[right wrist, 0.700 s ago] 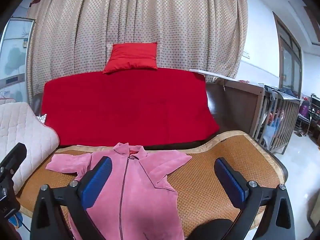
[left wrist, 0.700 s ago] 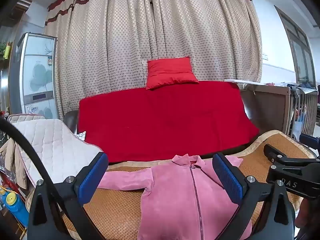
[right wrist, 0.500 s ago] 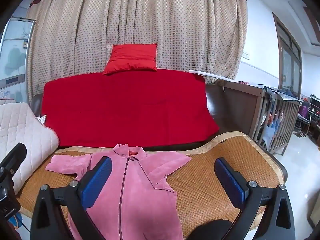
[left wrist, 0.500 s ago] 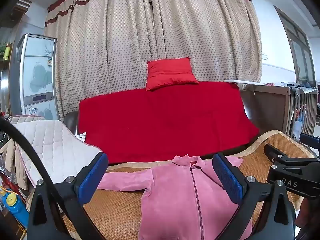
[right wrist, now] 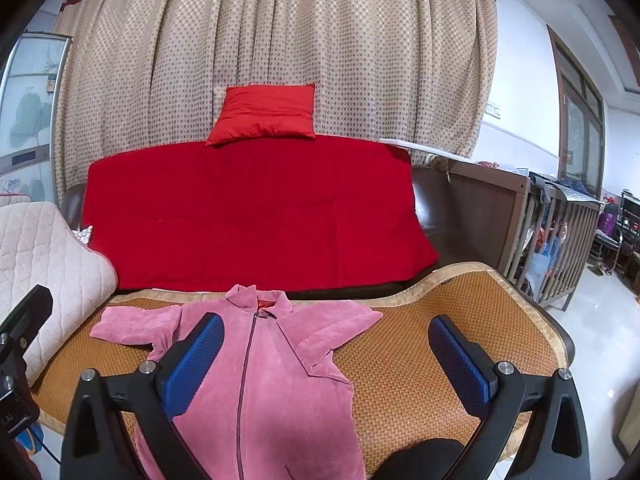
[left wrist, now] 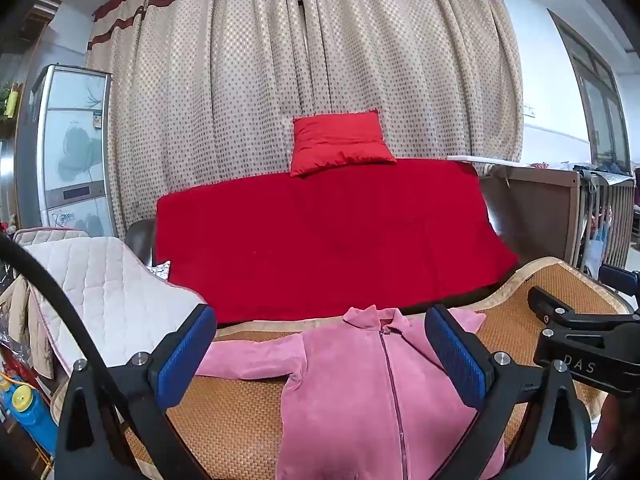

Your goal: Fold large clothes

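We are hovering over a pink zip-front jacket [left wrist: 384, 396] that is lying face up on a woven rattan mat [right wrist: 420, 360], collar toward a sofa draped in a red blanket [right wrist: 256, 208], with a red cushion [left wrist: 340, 144] sitting on top against a dotted curtain [left wrist: 304, 80]. The left gripper [left wrist: 320, 356] and the right gripper [right wrist: 326, 364] are both hanging above the garment with jaws spread wide and nothing between them, neither one touching the fabric. The zipper is running straight down the middle; the left sleeve [right wrist: 132, 326] is stretching out flat toward a quilted cream cushion [left wrist: 100, 284], while the right sleeve [right wrist: 340, 326] is lying angled, with a crease near the shoulder. No fold is made yet, by our reading.

The risks from here are looking plain to us. The plush fabric is thick, so jaws closing on a sleeve edge may be catching only the top layer, or both layers plus the mat beneath, dragging the mat along. Lifting one sleeve faster than the other could be skewing the body off the zipper line and leaving a lopsided fold. The jacket's lower hem is lying out of view below the grippers, so we cannot tell whether it is hanging off the mat's near edge.
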